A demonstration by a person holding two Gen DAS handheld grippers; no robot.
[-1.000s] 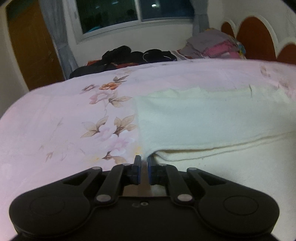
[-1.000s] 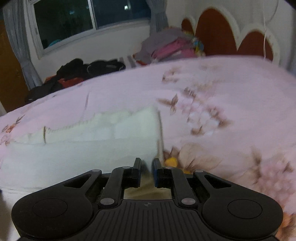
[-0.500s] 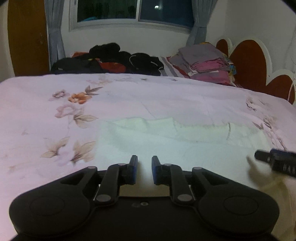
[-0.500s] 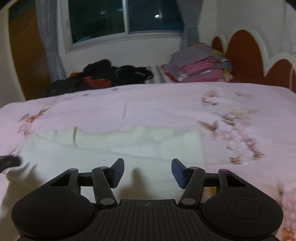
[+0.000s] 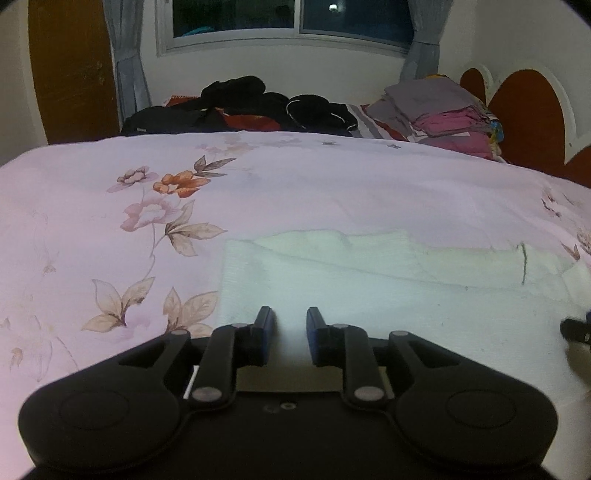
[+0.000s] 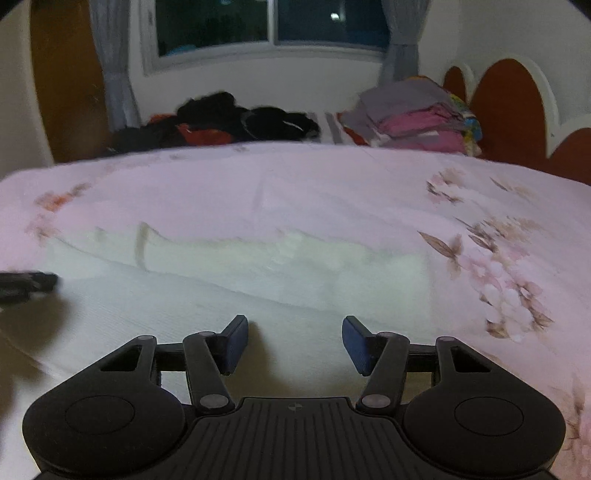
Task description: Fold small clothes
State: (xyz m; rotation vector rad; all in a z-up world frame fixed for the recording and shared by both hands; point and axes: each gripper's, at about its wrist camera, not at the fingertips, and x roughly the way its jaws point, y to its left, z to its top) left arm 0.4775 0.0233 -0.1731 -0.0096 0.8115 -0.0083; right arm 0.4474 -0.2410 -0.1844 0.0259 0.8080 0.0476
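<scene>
White knit cloth (image 5: 369,295) is lying folded across the lower centre of the frame on the pink floral bedsheet (image 5: 110,221). Left gripper (image 5: 290,325) is hovering narrowly parted, holding nothing; right gripper (image 6: 294,336) is gaping wide, empty, over the cloth.

Pink floral bedsheet (image 5: 295,184), heap of dark clothes (image 5: 258,107) along the bed's far edge, folded stack of grey and pink laundry (image 5: 443,114) at its far right corner, window (image 5: 291,18) with grey curtains (image 5: 127,62), rust-red scalloped headboard (image 5: 524,110)
</scene>
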